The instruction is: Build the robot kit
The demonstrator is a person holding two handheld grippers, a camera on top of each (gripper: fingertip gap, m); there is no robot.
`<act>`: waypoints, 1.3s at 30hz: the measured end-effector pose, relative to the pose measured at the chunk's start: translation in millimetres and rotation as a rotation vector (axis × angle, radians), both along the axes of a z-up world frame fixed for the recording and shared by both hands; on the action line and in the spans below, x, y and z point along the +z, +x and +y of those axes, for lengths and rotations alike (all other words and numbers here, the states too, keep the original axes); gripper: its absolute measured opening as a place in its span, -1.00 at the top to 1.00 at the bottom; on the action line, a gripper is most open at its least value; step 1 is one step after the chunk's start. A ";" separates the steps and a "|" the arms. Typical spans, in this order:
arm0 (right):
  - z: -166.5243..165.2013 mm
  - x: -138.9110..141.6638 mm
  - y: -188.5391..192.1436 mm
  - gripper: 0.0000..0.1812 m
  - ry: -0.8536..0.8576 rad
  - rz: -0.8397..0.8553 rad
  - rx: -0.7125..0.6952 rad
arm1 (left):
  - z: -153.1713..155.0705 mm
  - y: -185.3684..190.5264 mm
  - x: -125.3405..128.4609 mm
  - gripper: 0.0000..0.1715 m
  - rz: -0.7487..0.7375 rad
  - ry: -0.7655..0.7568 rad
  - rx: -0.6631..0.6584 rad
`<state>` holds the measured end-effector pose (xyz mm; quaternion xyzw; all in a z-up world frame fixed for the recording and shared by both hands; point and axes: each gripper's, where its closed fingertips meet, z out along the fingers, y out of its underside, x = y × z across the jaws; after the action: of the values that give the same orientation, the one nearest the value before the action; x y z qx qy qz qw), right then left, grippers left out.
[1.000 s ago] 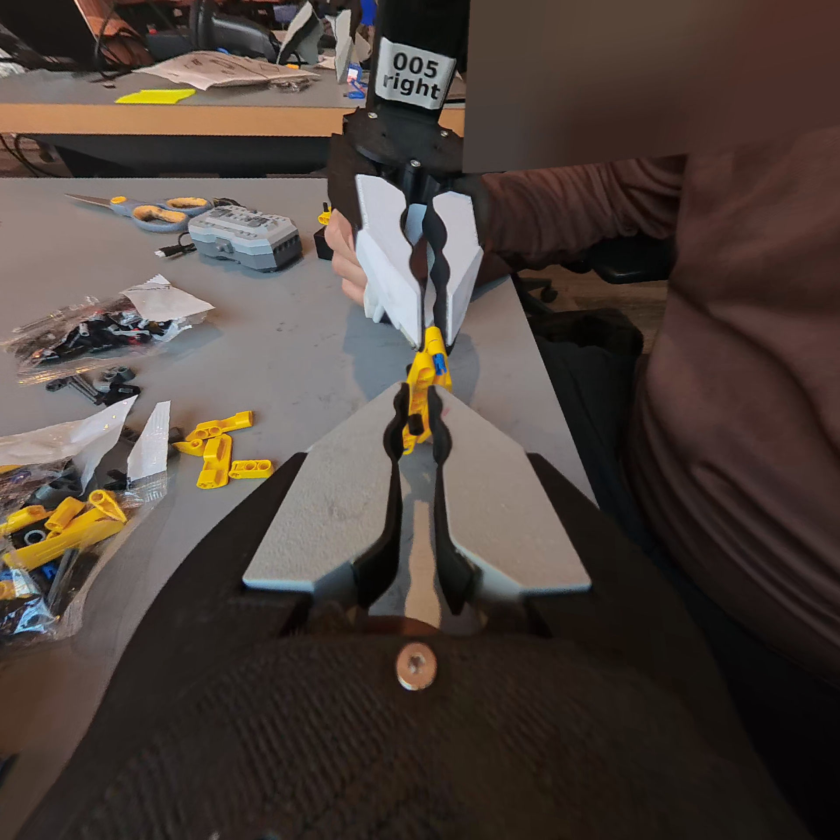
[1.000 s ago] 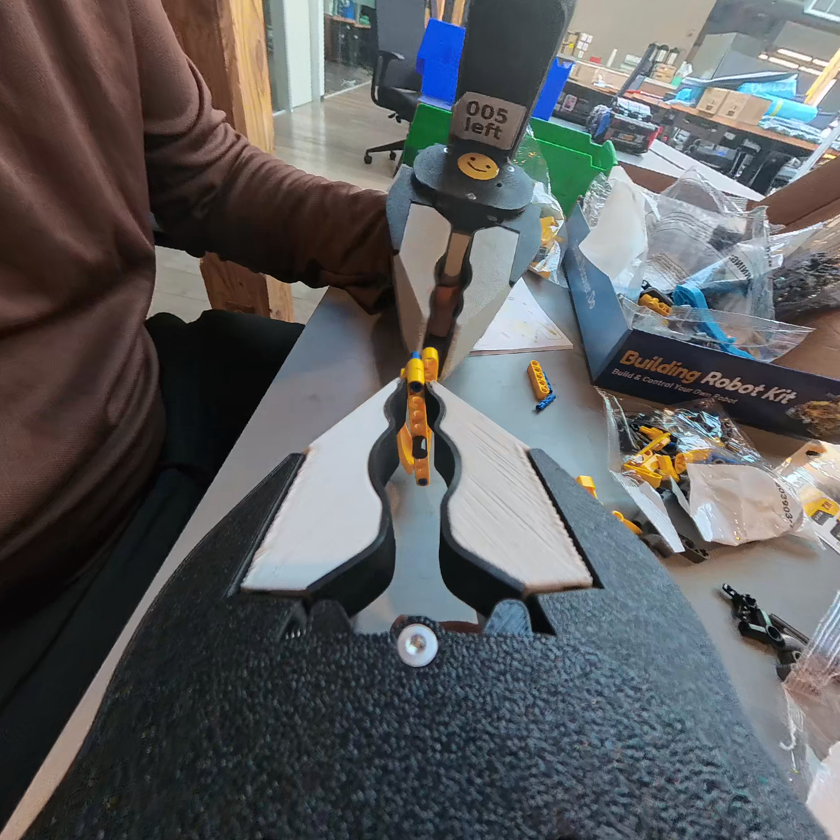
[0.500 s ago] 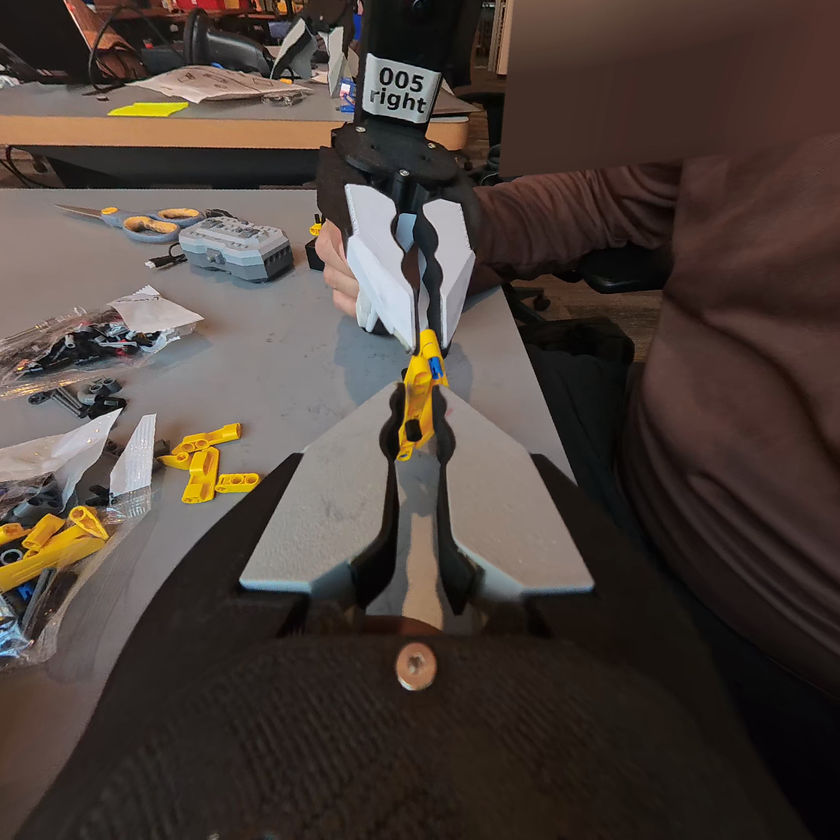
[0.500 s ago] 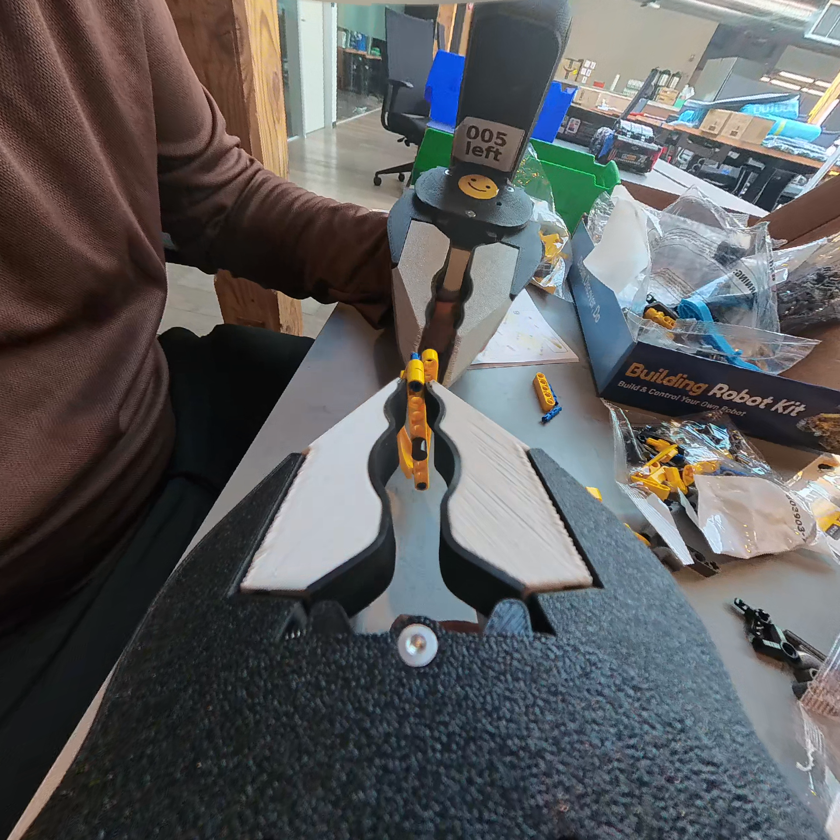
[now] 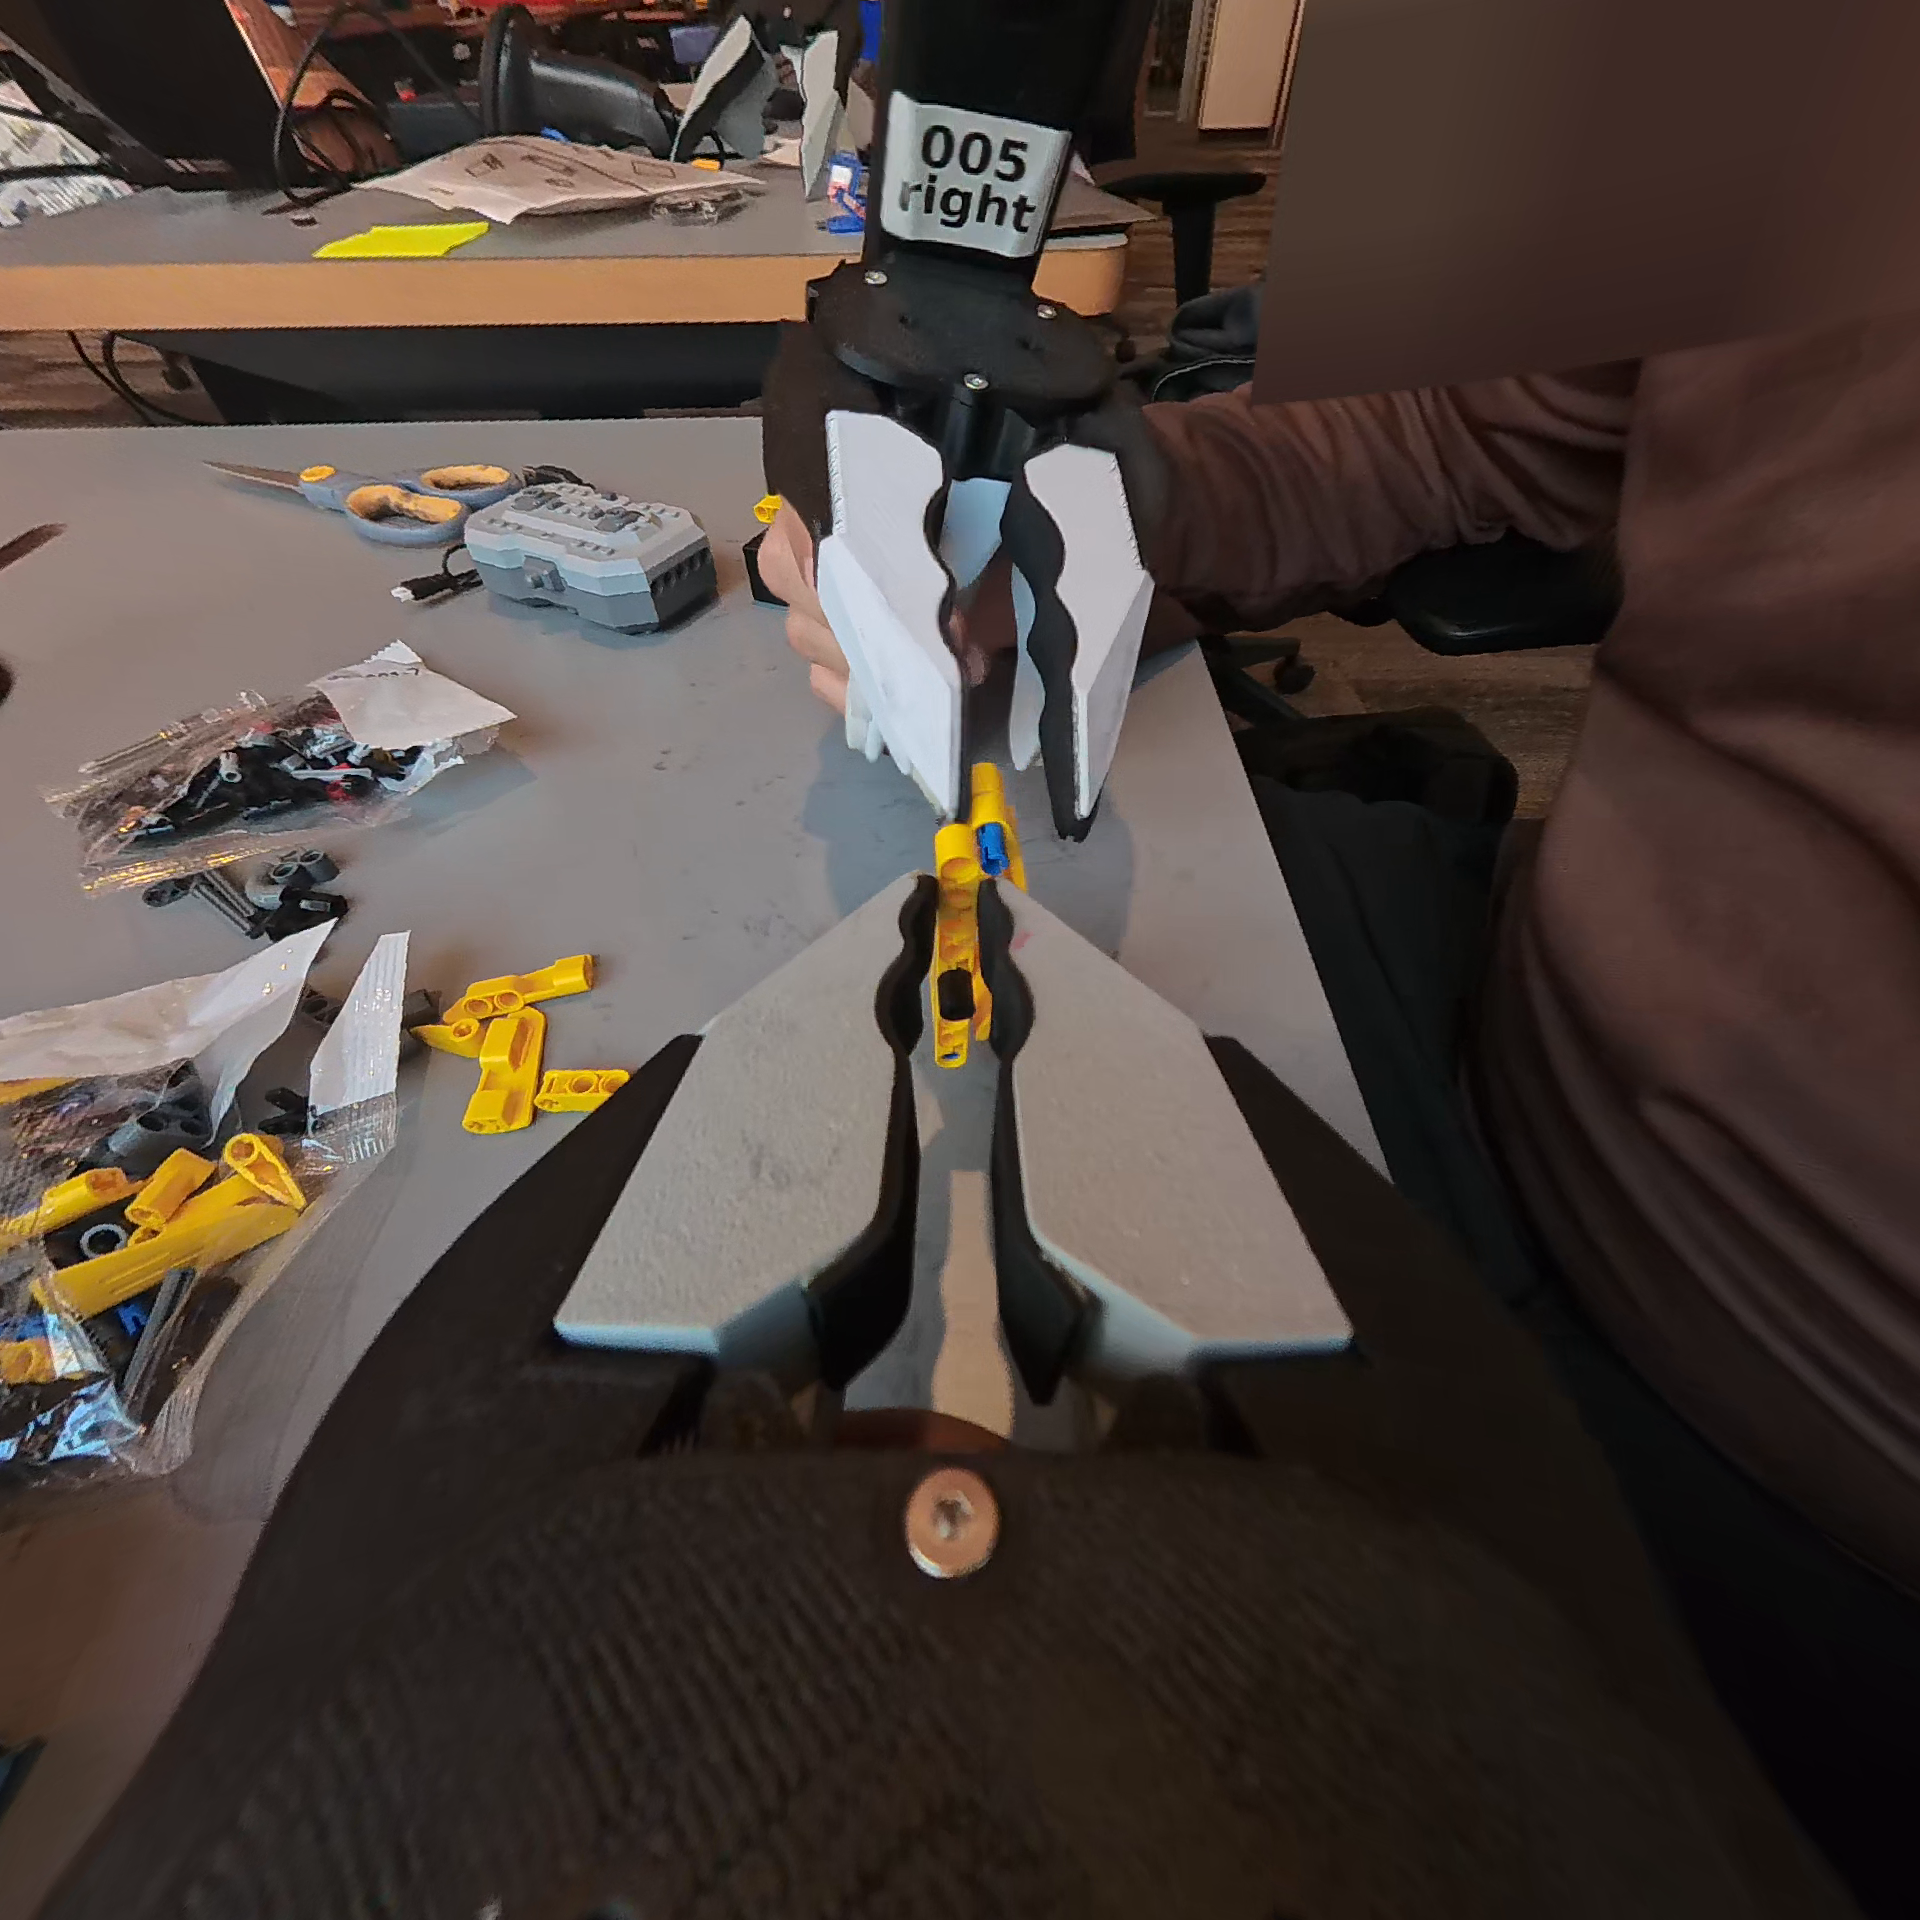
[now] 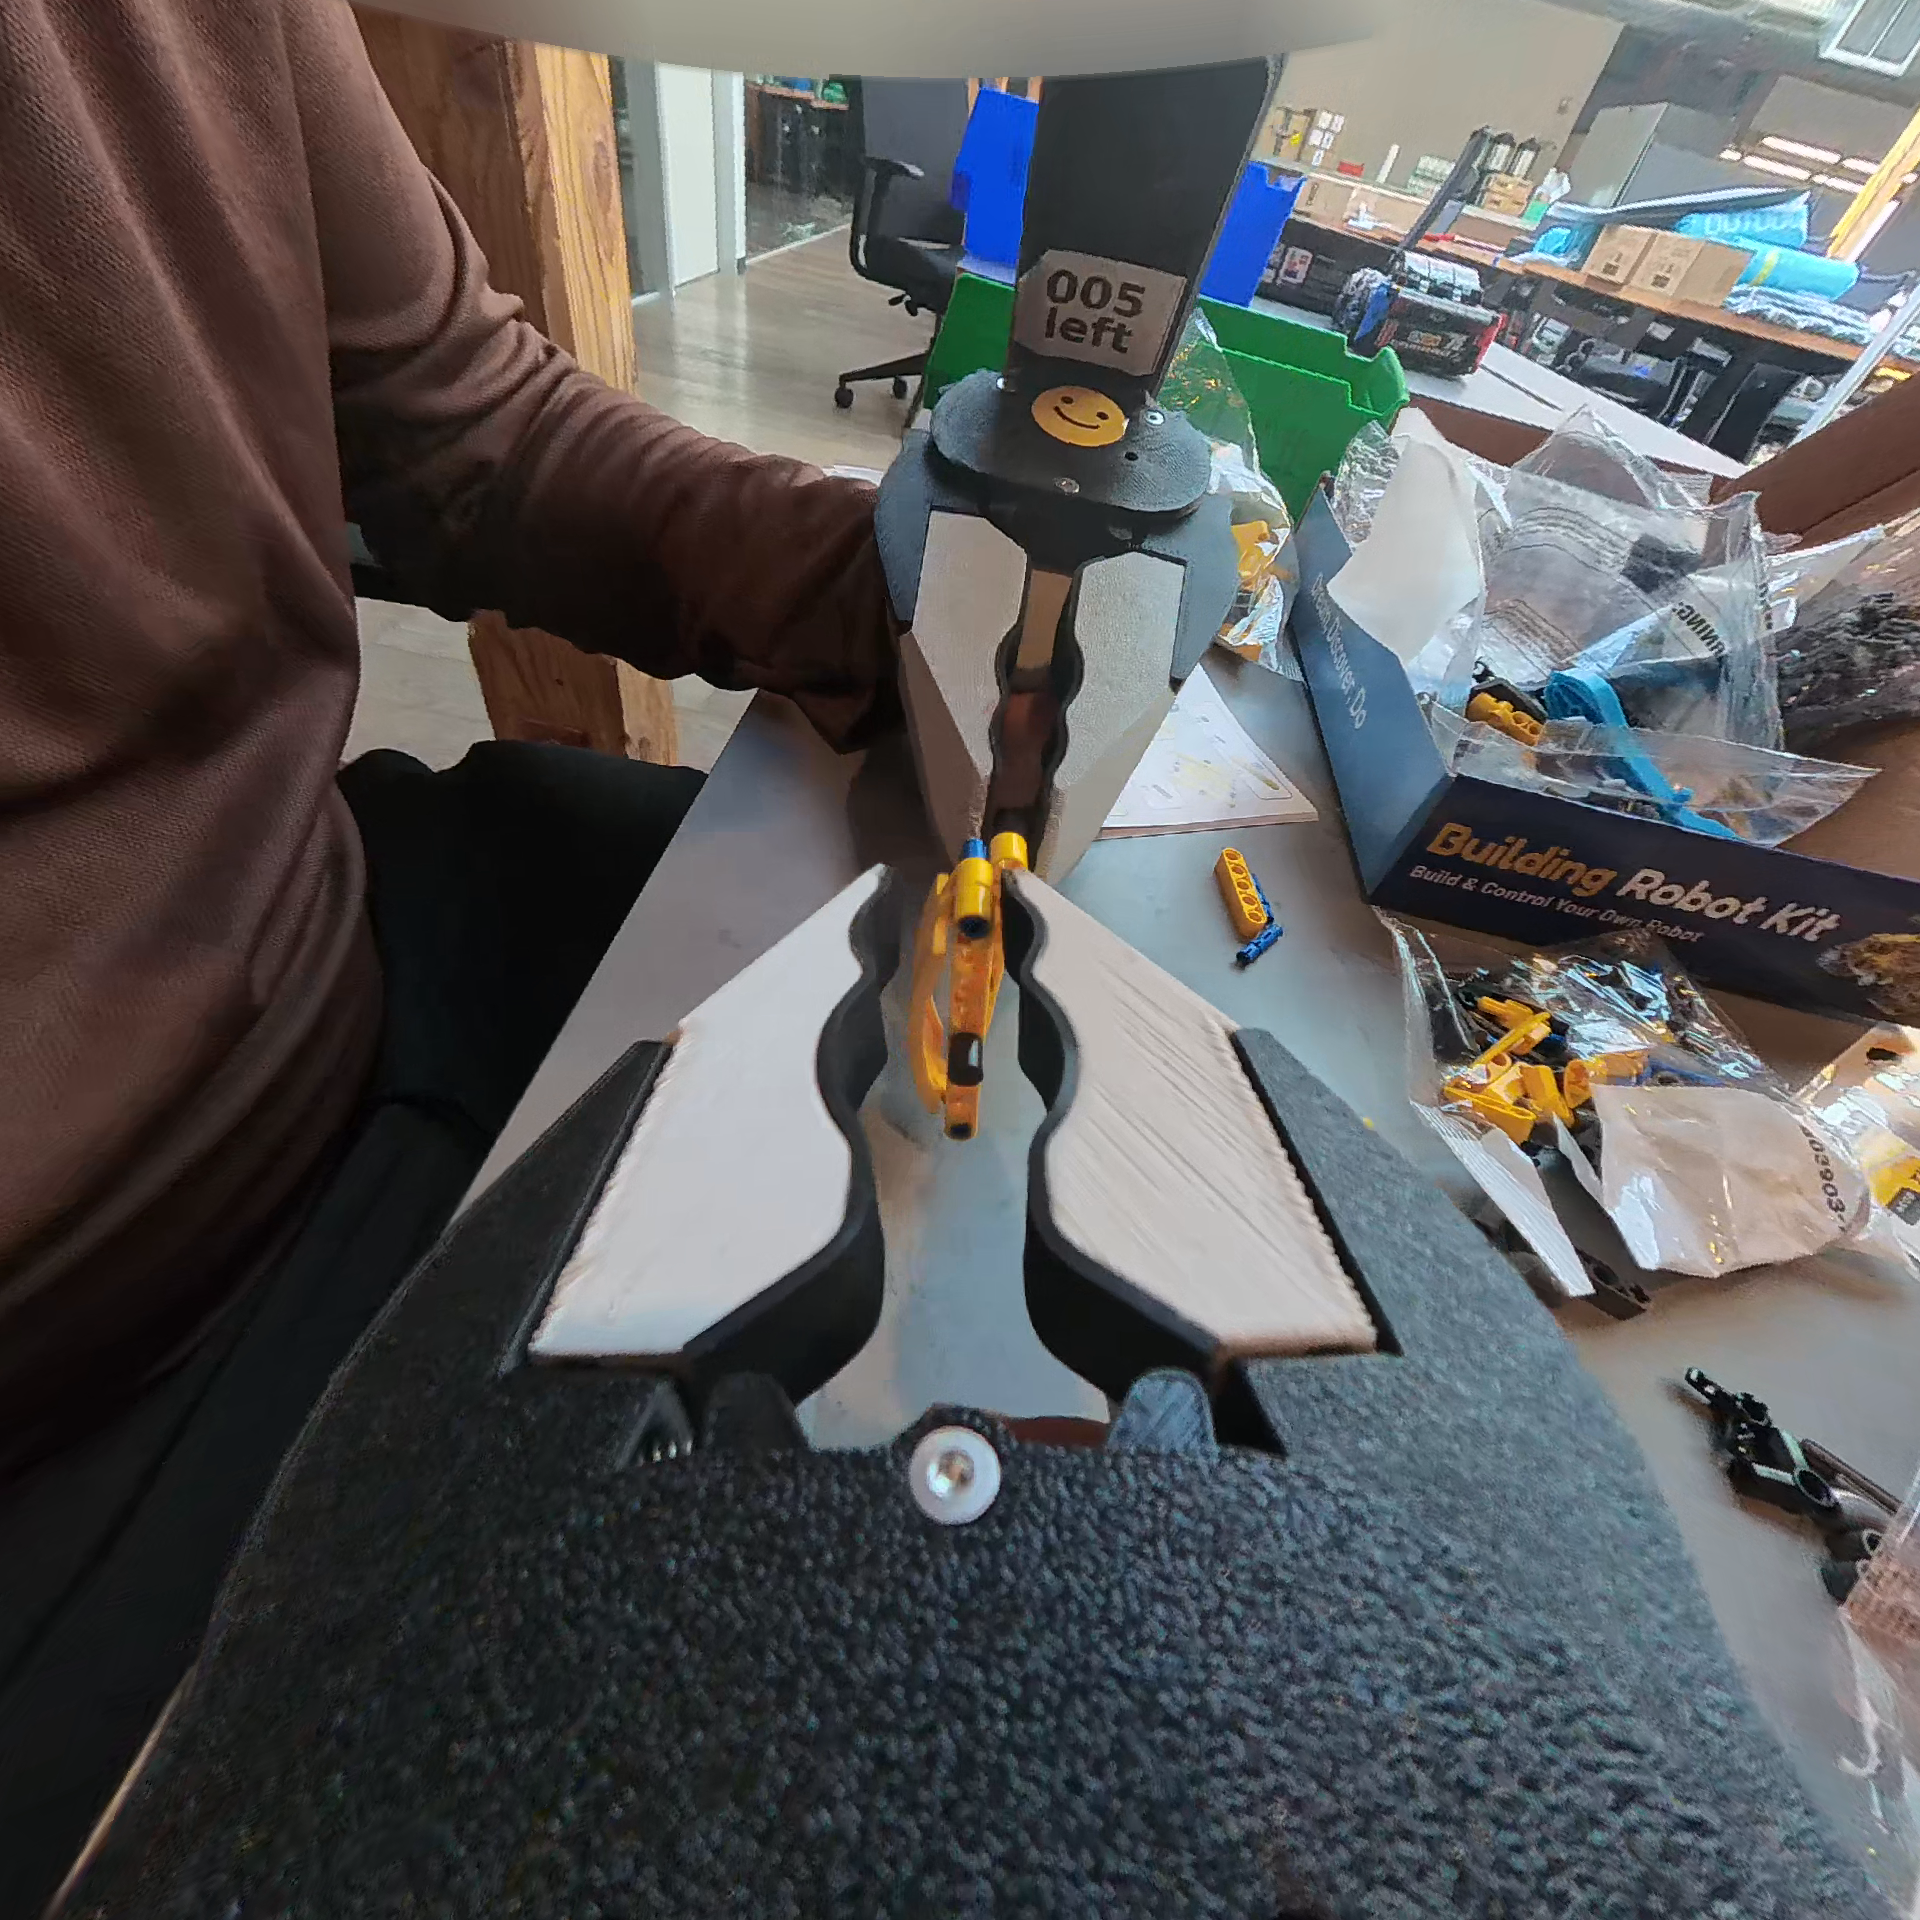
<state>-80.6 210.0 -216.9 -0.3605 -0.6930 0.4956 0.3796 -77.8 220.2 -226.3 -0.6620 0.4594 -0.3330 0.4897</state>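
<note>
Sitting well off to the left of the fingers: torn bags of parts [image 5: 249, 769] and some loose yellow pieces [image 5: 514, 1023] on the grey table [image 5: 665, 810]. Clenching the yellow beam assembly [image 5: 958, 935] tight between the left gripper [image 5: 956, 909] tips, dead centre. Hanging released just ahead with the right gripper [image 5: 1013, 821], fingers spread loosely either side of the assembly's far end, blue pin [image 5: 992, 836] poking out there.

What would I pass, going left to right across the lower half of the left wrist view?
Torn bag of yellow parts → loose yellow pieces → yellow piece clamped in the left gripper → person's brown top.
</note>
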 end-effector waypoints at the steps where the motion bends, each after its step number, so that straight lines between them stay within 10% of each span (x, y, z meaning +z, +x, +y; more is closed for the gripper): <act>1: -0.4 0.9 -1.6 0.82 -0.015 -0.002 -0.002 | -0.2 0.4 -0.4 0.95 0.003 0.001 -0.001; 39: 10.9 0.4 -8.1 0.92 -0.064 -0.034 -0.084 | 5.3 -9.0 7.1 0.95 -0.039 0.036 0.041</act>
<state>-88.6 220.9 -216.5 -0.4098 -0.6674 0.4950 0.3764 -86.8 225.5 -219.3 -0.6557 0.4420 -0.3274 0.5172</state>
